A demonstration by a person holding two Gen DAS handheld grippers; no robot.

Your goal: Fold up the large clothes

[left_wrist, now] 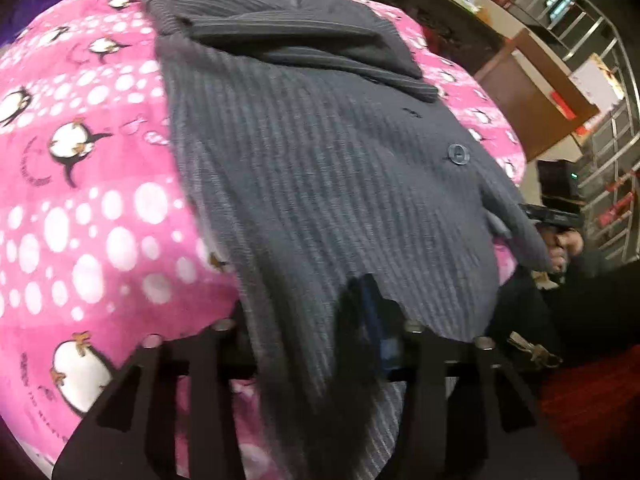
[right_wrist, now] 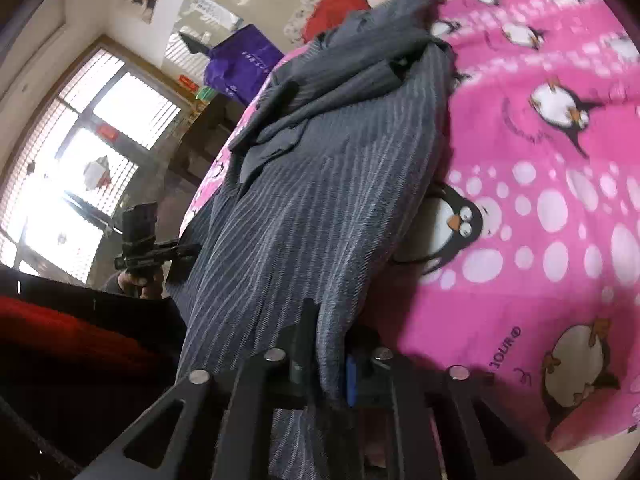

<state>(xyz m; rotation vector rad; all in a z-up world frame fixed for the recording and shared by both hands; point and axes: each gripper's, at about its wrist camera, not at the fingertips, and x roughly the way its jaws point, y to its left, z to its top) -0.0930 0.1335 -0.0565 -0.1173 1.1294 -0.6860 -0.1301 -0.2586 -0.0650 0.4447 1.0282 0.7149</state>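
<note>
Grey pinstriped woven jacket (left_wrist: 312, 152) lies spread on a bed covered by a pink fleece blanket printed with penguins and white dots (left_wrist: 80, 184). Collar end far from both cameras; hem end near, hanging over the blanket's near edge. One sleeve (left_wrist: 320, 40) is folded across the upper part of the jacket. A round grey-blue button (left_wrist: 458, 155) shows on the front panel.

Left gripper (left_wrist: 320, 344): hem fabric drapes down between its two black fingers. A blue pad (left_wrist: 374, 312) shows just behind the hem edge. Blurred here; cannot tell whether the pads press the cloth or stand apart from it.

Right gripper (right_wrist: 324, 360): clenched on the jacket's hem. A gathered fold of the striped cloth is pinched between the black finger (right_wrist: 300, 344) and the blue-padded finger (right_wrist: 351, 380), with cloth running out above and below the grasp.

Each gripper also appears in the other's view. From the left wrist, the right gripper (left_wrist: 556, 220) sits at the jacket's right hem corner, with a hand (left_wrist: 564, 246) on its grip. From the right wrist, the left gripper (right_wrist: 160, 252) sits at the opposite hem edge, held by a hand (right_wrist: 140, 280).

Background: purple bag (right_wrist: 240, 64) beyond the bed, bright barred window (right_wrist: 80, 168), metal rack (left_wrist: 600, 120).
</note>
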